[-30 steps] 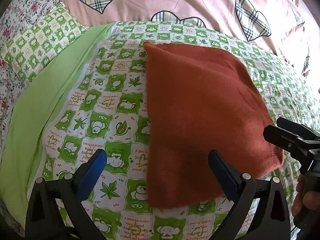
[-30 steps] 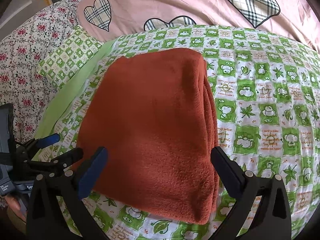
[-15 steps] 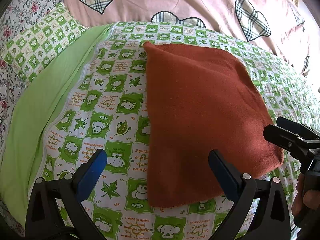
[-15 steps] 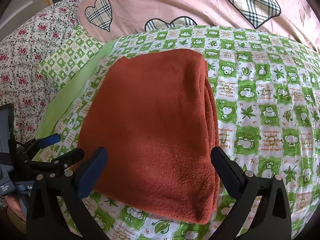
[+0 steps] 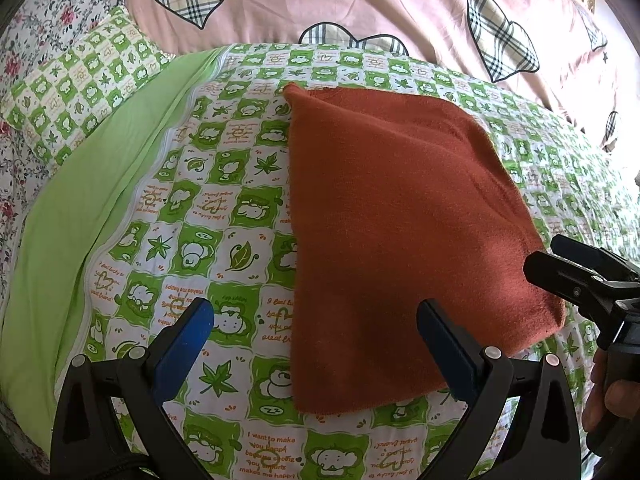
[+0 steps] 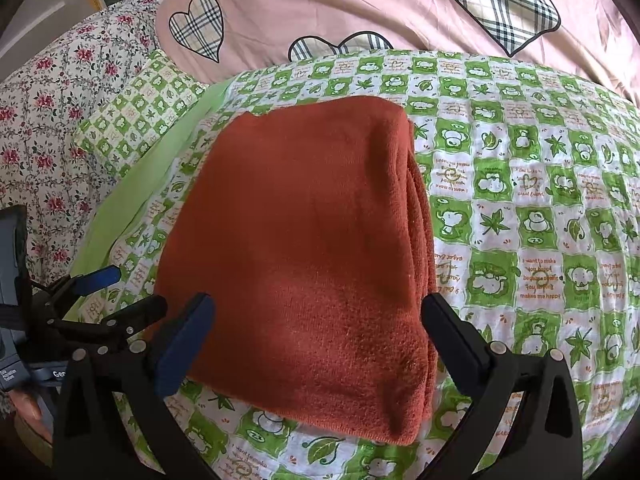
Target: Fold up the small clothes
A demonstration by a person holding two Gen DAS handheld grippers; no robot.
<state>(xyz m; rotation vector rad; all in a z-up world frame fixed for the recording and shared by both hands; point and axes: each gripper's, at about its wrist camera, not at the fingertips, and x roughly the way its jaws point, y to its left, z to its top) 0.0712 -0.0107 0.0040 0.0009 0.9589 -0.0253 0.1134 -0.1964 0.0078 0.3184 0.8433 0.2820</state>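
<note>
Cloth, rust-orange fleece, folded into a thick rectangle (image 5: 400, 232): laid flat on the green-and-white checked quilt (image 5: 224, 208). Left hand-held gripper (image 5: 316, 344) and right hand-held gripper (image 6: 316, 336): both spread wide at the cloth's near edge, nothing pinched.

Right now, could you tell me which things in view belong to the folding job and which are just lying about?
Belongs to the job:
- folded rust-orange cloth
- left claw, open
- right claw, open

Just lying about:
- green checked quilt
- pink heart-print duvet
- small checked pillow
- floral sheet
</note>
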